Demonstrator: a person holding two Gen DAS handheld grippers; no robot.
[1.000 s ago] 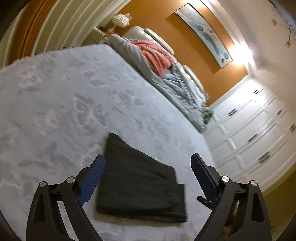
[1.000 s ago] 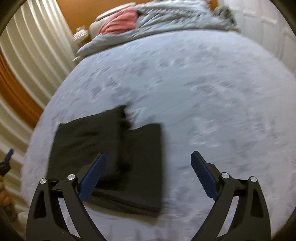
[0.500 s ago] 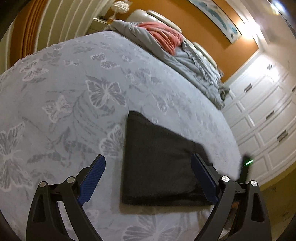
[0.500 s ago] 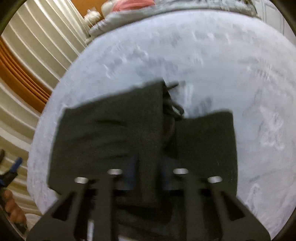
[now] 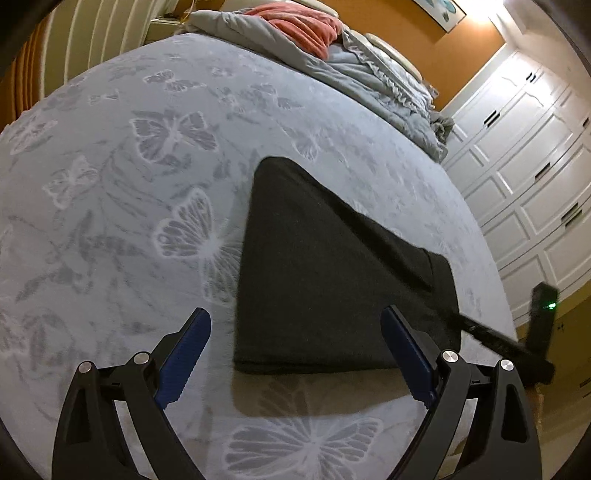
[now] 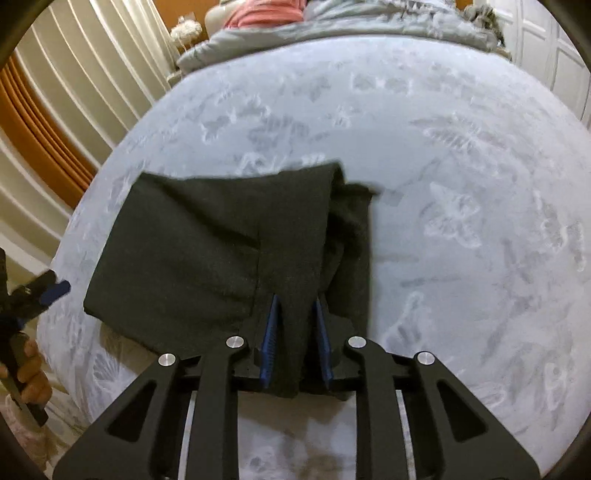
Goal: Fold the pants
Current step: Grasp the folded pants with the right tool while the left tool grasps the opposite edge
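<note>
Dark grey pants (image 5: 325, 266) lie folded on the grey butterfly-print bed cover (image 5: 129, 206). My left gripper (image 5: 295, 354) is open and empty, hovering just in front of the near edge of the pants. In the right wrist view my right gripper (image 6: 294, 343) is shut on the near edge of the pants (image 6: 207, 254), with fabric pinched between the blue pads (image 6: 269, 339). The right gripper also shows as a dark shape at the right in the left wrist view (image 5: 495, 339). The left gripper's blue tip (image 6: 51, 290) shows at the left edge.
A rumpled grey duvet (image 5: 369, 74) and a pink blanket (image 5: 306, 26) lie at the head of the bed. White wardrobe doors (image 5: 535, 177) stand to the right. Cream curtains (image 6: 74, 110) hang on the left. The bed's near edge is just below the grippers.
My right gripper moved in onto the pants and closed on their near edge. My left gripper moved closer to the pants and stayed open.
</note>
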